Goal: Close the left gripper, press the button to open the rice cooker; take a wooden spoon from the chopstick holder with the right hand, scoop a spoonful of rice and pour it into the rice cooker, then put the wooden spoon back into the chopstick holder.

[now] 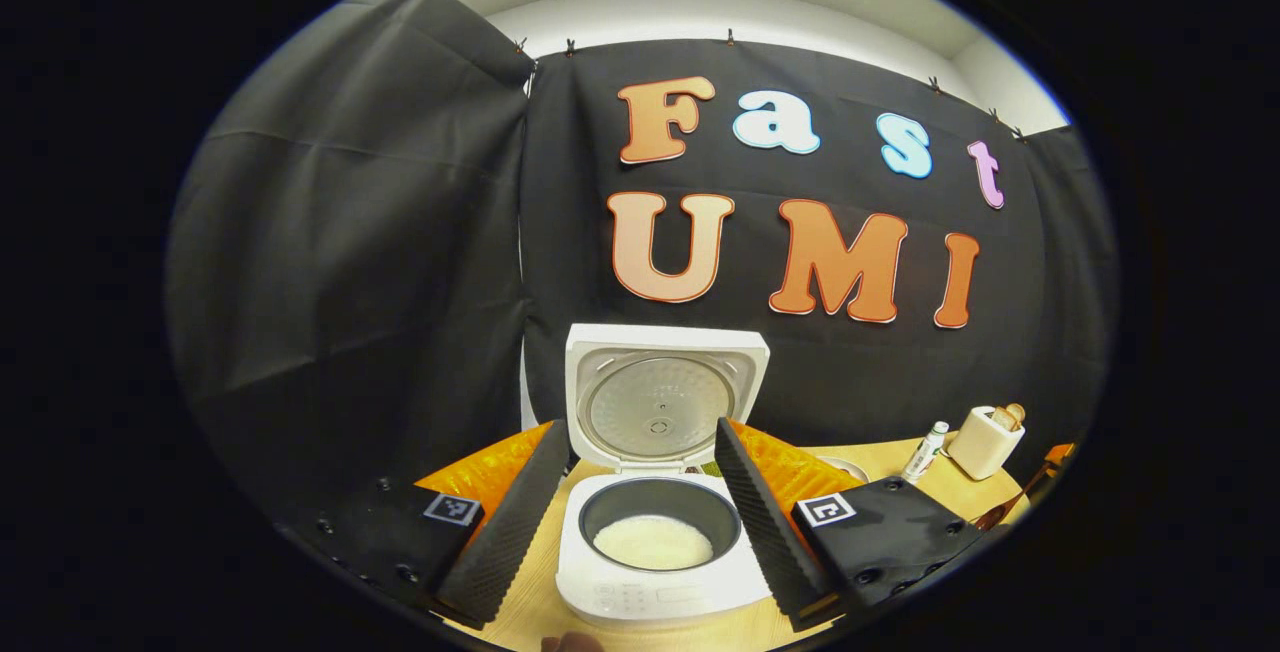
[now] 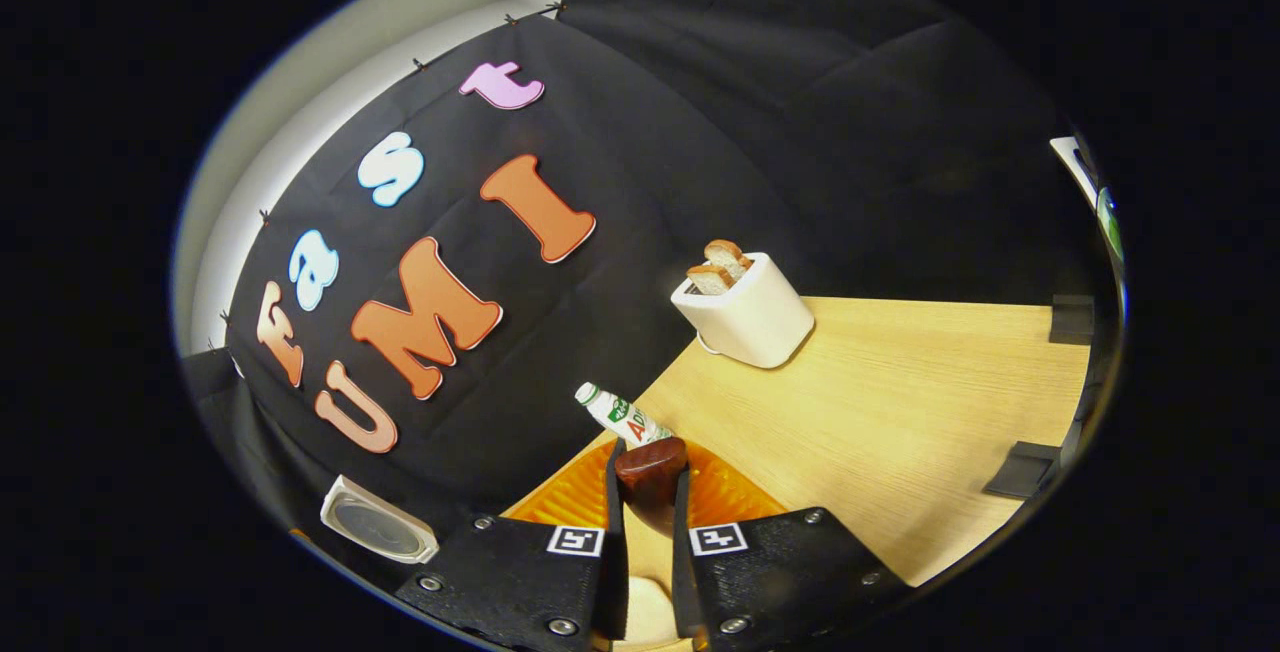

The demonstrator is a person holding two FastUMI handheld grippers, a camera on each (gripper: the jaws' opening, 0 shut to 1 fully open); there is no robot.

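While the right tongs (image 2: 648, 517) clamp the wooden spoon (image 2: 650, 472) by its dark handle end, any tilt or loosening could let it slip or twist before it reaches the chopstick holder. Across the worktop (image 2: 880, 412), the rice cooker (image 1: 655, 532) stands with its lid (image 1: 665, 397) up and rice (image 1: 653, 542) inside; the left tongs (image 1: 640, 517), spread wide and empty, frame it and could knock it.

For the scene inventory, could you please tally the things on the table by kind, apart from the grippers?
Rice cooker: 1
Toaster: 1
Bread slices in the toaster: 2
Bottle: 1
Wooden spoon, held in the right gripper: 1
Orange mat: 1
Total: 7
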